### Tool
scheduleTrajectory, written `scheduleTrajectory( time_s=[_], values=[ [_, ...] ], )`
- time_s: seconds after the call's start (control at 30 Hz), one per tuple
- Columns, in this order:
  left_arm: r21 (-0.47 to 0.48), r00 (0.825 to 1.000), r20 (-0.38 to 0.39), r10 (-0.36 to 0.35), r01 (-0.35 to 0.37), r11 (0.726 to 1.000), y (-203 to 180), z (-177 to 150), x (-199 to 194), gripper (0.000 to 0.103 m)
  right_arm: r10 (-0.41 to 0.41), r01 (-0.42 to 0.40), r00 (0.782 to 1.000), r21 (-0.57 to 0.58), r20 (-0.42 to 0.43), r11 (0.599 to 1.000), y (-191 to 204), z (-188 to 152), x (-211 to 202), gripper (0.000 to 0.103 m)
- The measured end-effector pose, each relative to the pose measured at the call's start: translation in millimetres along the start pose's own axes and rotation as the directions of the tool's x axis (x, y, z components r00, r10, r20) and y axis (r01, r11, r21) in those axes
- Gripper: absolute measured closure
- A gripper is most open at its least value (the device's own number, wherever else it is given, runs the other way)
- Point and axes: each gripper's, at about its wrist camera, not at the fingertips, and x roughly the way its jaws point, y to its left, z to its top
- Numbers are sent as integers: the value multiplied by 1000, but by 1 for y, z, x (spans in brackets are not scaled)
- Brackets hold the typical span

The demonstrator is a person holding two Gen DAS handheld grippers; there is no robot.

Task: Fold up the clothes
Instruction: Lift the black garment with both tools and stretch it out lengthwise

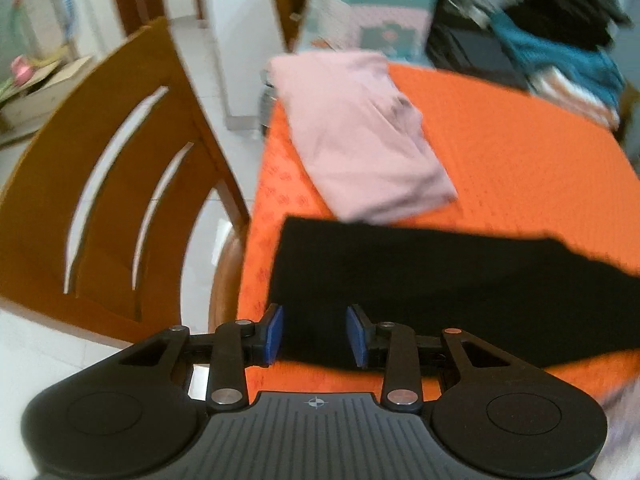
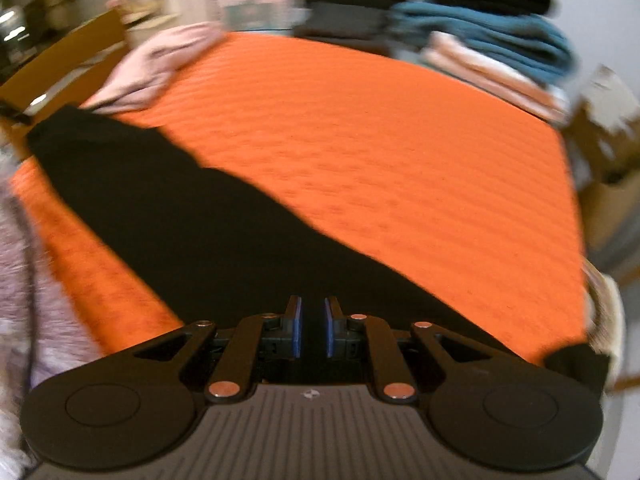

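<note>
A black garment (image 1: 420, 288) lies flat along the near side of the orange-covered table (image 1: 520, 152). It also shows in the right wrist view (image 2: 192, 216). My left gripper (image 1: 316, 330) is open, its blue pads either side of the garment's near edge. My right gripper (image 2: 313, 322) has a narrow gap between its pads, over the garment's near edge; whether cloth is pinched is unclear. A folded pink garment (image 1: 360, 136) lies at the table's far left, also seen in the right wrist view (image 2: 156, 68).
A wooden chair (image 1: 100, 184) stands left of the table. A stack of folded clothes, teal, black and peach (image 2: 492, 40), sits at the far right edge. A cardboard box (image 2: 608, 184) stands to the right. Patterned boxes (image 1: 368, 12) stand behind the table.
</note>
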Motion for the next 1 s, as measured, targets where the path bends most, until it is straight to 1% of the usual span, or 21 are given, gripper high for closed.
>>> scheduleTrajectory(
  time_s=[0.1,0.17,0.27,0.33,0.37,0.4,0.5,0.53,0.57,0.6,0.63,0.67,0.7,0.77,0.8,0.83,0.87,0.9,0.93,0.97,1.0],
  values=[
    [127,1000,-24,2,1,992,-10,-11,8,65,60,-61,998,-76,-11,995,16,9,6,89],
    [227,999,-33,5,3,974,-21,-18,14,65,87,-90,996,-130,-27,987,25,12,11,89],
    [369,999,-36,-11,24,929,-39,-26,20,65,124,-135,990,-204,-64,970,38,16,17,87],
    [444,999,-34,-25,37,895,-49,-28,23,64,132,-152,987,-255,-93,955,47,18,21,80],
    [477,999,-33,-33,45,878,-53,-29,24,64,137,-162,985,-277,-107,947,51,18,22,77],
    [506,999,-35,-38,51,861,-56,-30,25,64,146,-176,982,-295,-121,939,53,18,22,77],
    [578,998,-48,-45,64,814,-65,-31,28,64,166,-207,975,-326,-149,923,61,18,25,77],
    [597,997,-52,-49,71,799,-67,-32,29,64,172,-216,972,-332,-158,918,63,17,26,75],
    [616,997,-57,-52,76,784,-69,-32,30,64,173,-220,971,-337,-163,915,65,16,26,71],
    [633,997,-62,-50,78,770,-70,-34,32,64,173,-221,971,-341,-167,914,66,15,26,69],
    [650,997,-66,-48,80,756,-72,-35,33,64,174,-224,970,-342,-171,913,66,14,27,69],
    [663,997,-67,-47,79,745,-73,-36,34,63,175,-226,969,-341,-174,913,66,13,28,69],
    [668,997,-60,-46,75,741,-73,-36,34,63,176,-227,968,-337,-177,914,65,13,30,69],
    [677,998,-47,-45,65,733,-73,-37,34,58,180,-229,968,-326,-173,917,63,12,31,70],
    [682,998,-41,-45,60,729,-73,-37,34,58,182,-227,969,-321,-165,920,62,12,31,76],
    [687,998,-34,-44,56,725,-73,-38,34,63,184,-226,970,-312,-157,923,61,12,30,81],
    [692,999,-28,-44,51,721,-73,-38,34,80,181,-220,972,-305,-150,927,60,13,30,95],
    [696,999,-21,-48,49,716,-73,-38,33,88,174,-210,974,-301,-142,930,59,14,31,101],
    [698,998,-10,-63,52,714,-74,-37,30,95,166,-199,977,-299,-132,933,57,16,30,102],
    [696,997,4,-83,56,716,-74,-36,24,98,157,-186,981,-300,-118,936,56,17,28,102],
    [692,995,18,-100,60,719,-73,-34,19,98,147,-172,984,-301,-104,938,54,19,26,102]
  ],
)
